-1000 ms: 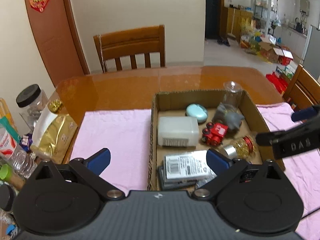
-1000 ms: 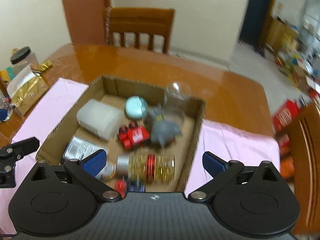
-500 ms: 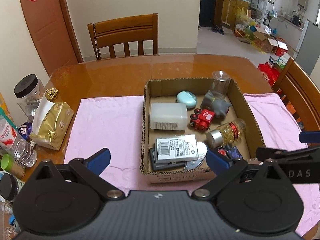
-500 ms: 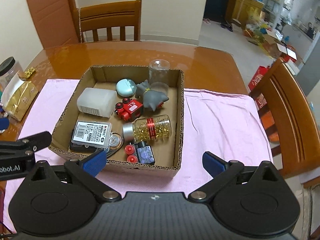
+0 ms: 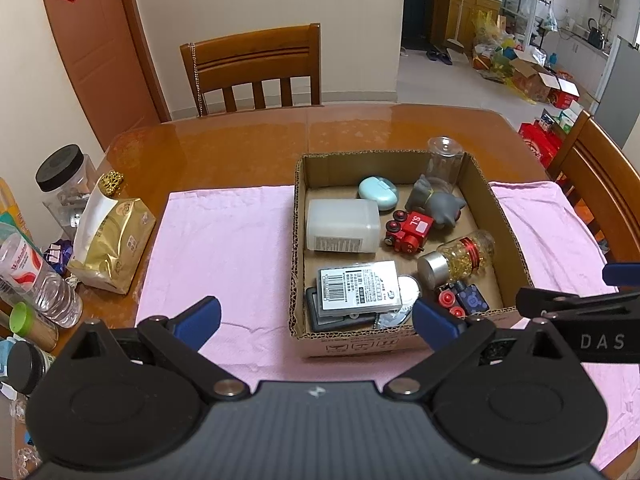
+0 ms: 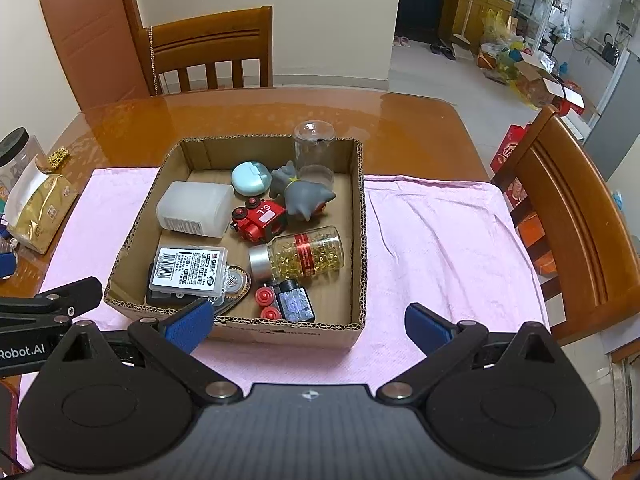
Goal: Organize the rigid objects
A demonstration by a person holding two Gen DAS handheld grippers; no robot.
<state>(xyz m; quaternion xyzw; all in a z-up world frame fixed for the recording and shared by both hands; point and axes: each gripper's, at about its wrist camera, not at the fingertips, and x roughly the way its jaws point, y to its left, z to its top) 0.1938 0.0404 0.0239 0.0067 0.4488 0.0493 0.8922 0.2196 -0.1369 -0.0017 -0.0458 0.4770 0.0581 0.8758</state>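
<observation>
– Where are our grippers?

– Our left gripper (image 5: 316, 316) and right gripper (image 6: 308, 322) both hover at the near edge of the cardboard box (image 6: 360, 240), fingers spread wide, holding nothing.

– And the objects?

– All inside the box, which sits on a pink cloth (image 6: 432, 232) on the wooden table (image 6: 240, 112). We see a white plastic container (image 6: 196, 210), a red toy train (image 6: 262, 220), a grey toy figure (image 6: 304, 198), a bottle of golden capsules (image 6: 304, 256) lying on its side, and a labelled case (image 6: 190, 270) at the near left.

Both grippers (image 5: 316, 318) (image 6: 308, 322) pulled back from cardboard box (image 6: 358, 240), jaws wide.
</observation>
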